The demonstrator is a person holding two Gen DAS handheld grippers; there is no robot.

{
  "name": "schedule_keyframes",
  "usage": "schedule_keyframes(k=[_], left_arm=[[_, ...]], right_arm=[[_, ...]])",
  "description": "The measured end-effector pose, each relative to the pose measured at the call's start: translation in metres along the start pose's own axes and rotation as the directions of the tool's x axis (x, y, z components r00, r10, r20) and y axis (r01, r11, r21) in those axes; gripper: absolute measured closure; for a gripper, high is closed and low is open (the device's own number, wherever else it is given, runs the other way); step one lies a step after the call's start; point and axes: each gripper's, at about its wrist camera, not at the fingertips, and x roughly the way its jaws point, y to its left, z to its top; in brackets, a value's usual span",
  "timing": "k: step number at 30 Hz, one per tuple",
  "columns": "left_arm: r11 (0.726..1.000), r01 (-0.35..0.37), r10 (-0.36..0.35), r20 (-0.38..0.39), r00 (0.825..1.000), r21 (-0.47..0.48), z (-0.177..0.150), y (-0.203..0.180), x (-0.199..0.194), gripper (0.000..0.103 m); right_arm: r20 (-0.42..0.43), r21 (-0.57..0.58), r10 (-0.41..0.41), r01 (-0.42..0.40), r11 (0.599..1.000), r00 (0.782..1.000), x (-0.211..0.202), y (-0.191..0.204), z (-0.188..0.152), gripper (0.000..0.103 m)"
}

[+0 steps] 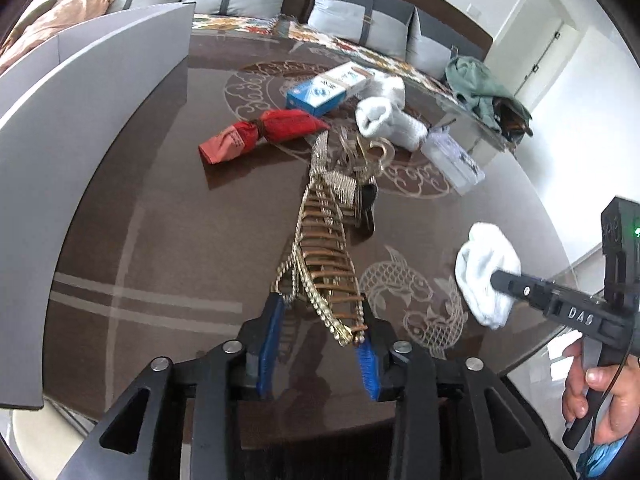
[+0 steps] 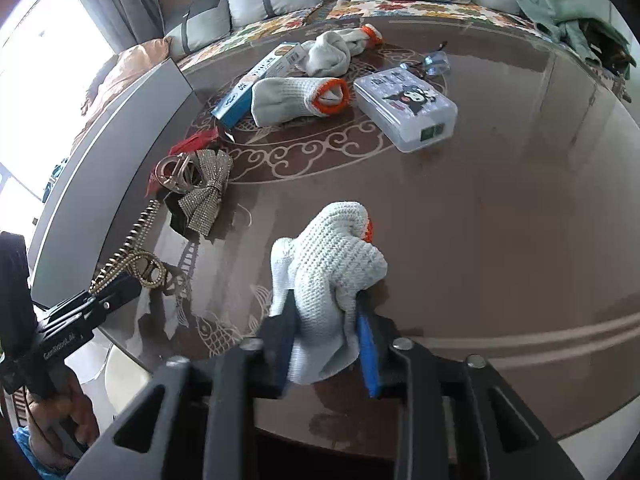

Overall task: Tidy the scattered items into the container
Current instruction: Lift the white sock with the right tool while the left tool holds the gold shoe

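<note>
My left gripper [image 1: 320, 308] is shut on the near end of a long gold hair clip [image 1: 324, 248] with a rhinestone bow [image 1: 338, 188] at its far end. The clip stretches away over the brown table. In the right wrist view the left gripper [image 2: 128, 284] pinches that clip [image 2: 140, 266] beside the grey container wall [image 2: 120, 128]. My right gripper [image 2: 325, 304] is shut on a white knitted glove [image 2: 336, 268], which bunches above the fingers. From the left wrist view, the right gripper [image 1: 500, 279] holds this glove [image 1: 486, 276] at the right.
The grey container [image 1: 92, 92] rises at the left. On the table lie a red packet [image 1: 260, 132], a blue box [image 1: 324, 88], orange-cuffed gloves [image 2: 296, 98], keys [image 1: 360, 152], a clear plastic box [image 2: 404, 104] and glasses [image 2: 434, 58]. Green cloth [image 2: 560, 4] lies on the sofa beyond the table.
</note>
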Motion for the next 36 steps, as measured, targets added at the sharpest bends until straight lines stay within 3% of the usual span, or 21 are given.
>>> schedule_keyframes(k=[3, 9, 11, 13, 20, 24, 26, 27, 32, 36], left_arm=[[1.000, -0.007, 0.007, -0.015, 1.000, 0.009, -0.004, -0.002, 0.001, 0.067], [1.000, -0.018, 0.018, -0.003, 1.000, 0.007, -0.003, -0.002, -0.012, 0.067], [1.000, -0.025, 0.025, 0.012, 1.000, 0.012, 0.001, -0.002, -0.016, 0.064], [0.998, -0.057, 0.056, 0.027, 0.998, 0.026, 0.006, -0.005, -0.017, 0.051], [0.990, -0.111, 0.106, 0.055, 0.993, 0.084, 0.025, -0.016, 0.000, 0.049], [0.993, -0.075, 0.069, 0.059, 0.996, 0.089, 0.036, -0.018, 0.016, 0.049], [0.996, -0.048, 0.043, 0.071, 0.997, 0.071, 0.039, -0.015, 0.018, 0.057], [0.998, -0.043, 0.040, 0.070, 0.997, 0.049, 0.039, -0.011, 0.017, 0.076], [1.000, -0.020, 0.020, 0.069, 0.997, -0.002, 0.031, -0.004, 0.005, 0.076], [1.000, -0.011, 0.012, 0.072, 0.997, -0.016, 0.023, -0.005, -0.006, 0.076]], right_arm=[[0.006, 0.026, 0.016, -0.016, 1.000, 1.000, 0.002, -0.001, -0.002, 0.055], [0.025, 0.079, 0.061, -0.063, 0.995, 0.998, -0.005, -0.004, -0.003, 0.054], [0.038, 0.102, 0.073, -0.076, 0.992, 0.997, -0.008, -0.008, -0.005, 0.053], [0.041, 0.112, 0.076, -0.080, 0.991, 0.996, -0.008, -0.009, -0.006, 0.052], [0.045, 0.106, 0.074, -0.078, 0.991, 0.996, -0.009, -0.004, -0.010, 0.052], [0.059, 0.092, 0.045, -0.050, 0.995, 0.997, -0.015, -0.004, -0.011, 0.052], [0.066, 0.084, 0.030, -0.035, 0.996, 0.997, -0.018, -0.004, -0.012, 0.052], [0.070, 0.081, 0.022, -0.028, 0.996, 0.997, -0.020, -0.004, -0.013, 0.052], [0.112, 0.070, -0.001, -0.006, 0.998, 0.994, -0.030, -0.006, -0.018, 0.052], [0.138, 0.064, 0.044, -0.053, 0.997, 0.989, -0.034, -0.008, -0.022, 0.052]])
